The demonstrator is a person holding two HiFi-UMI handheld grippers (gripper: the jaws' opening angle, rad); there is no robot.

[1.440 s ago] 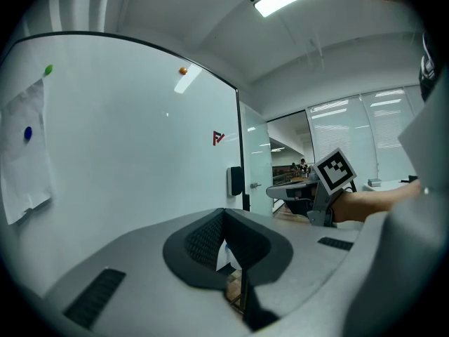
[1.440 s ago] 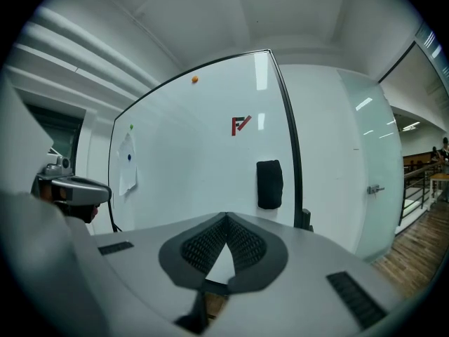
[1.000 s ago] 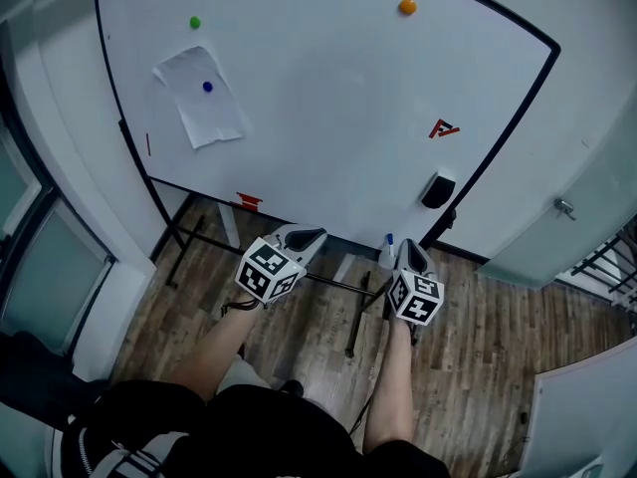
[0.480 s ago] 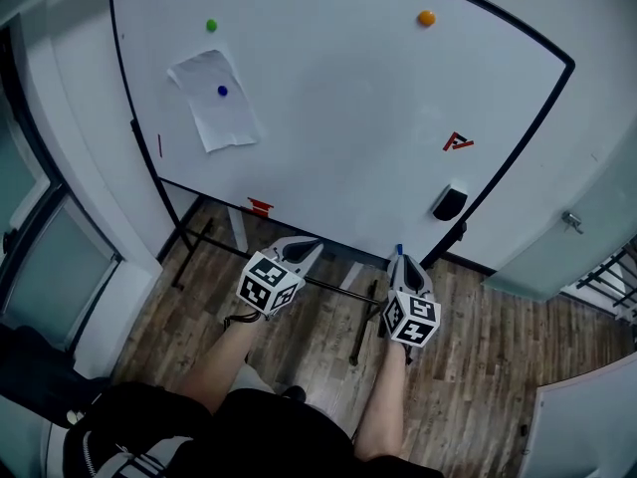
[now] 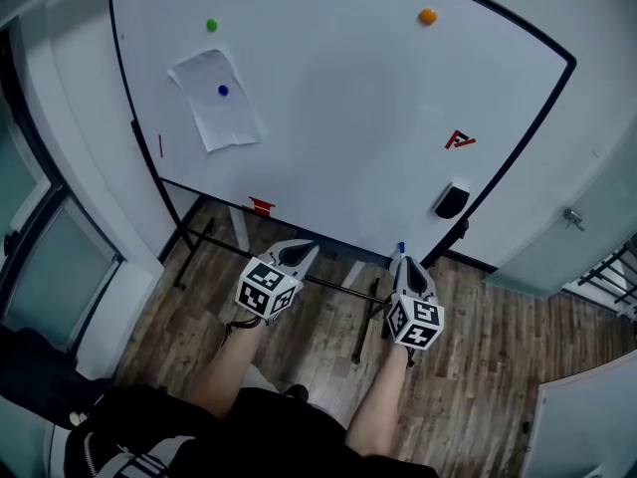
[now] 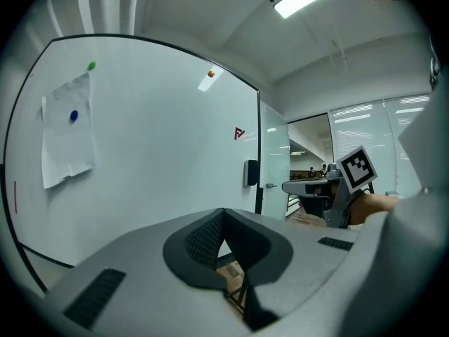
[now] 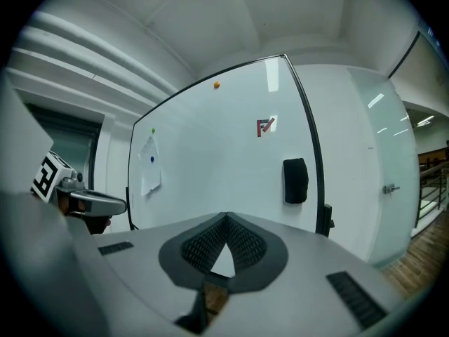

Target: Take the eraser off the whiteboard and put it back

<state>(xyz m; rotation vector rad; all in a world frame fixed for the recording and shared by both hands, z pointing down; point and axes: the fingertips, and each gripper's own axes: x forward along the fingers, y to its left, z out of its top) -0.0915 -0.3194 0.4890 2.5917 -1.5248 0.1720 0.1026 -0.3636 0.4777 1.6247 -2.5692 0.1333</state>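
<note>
Black eraser point(image 5: 452, 200) was a small rounded rectangular block, stuck flat on the whiteboard point(image 5: 338, 118) face, long side vertical. It sat at the board's lower right corner, just inside the black frame edge. Whiteboard was white, black-framed and upright on a stand.

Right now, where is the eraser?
In the head view, the eraser sits on the whiteboard near its lower right corner, below the red mark and beyond the right gripper, apart from it.
</note>
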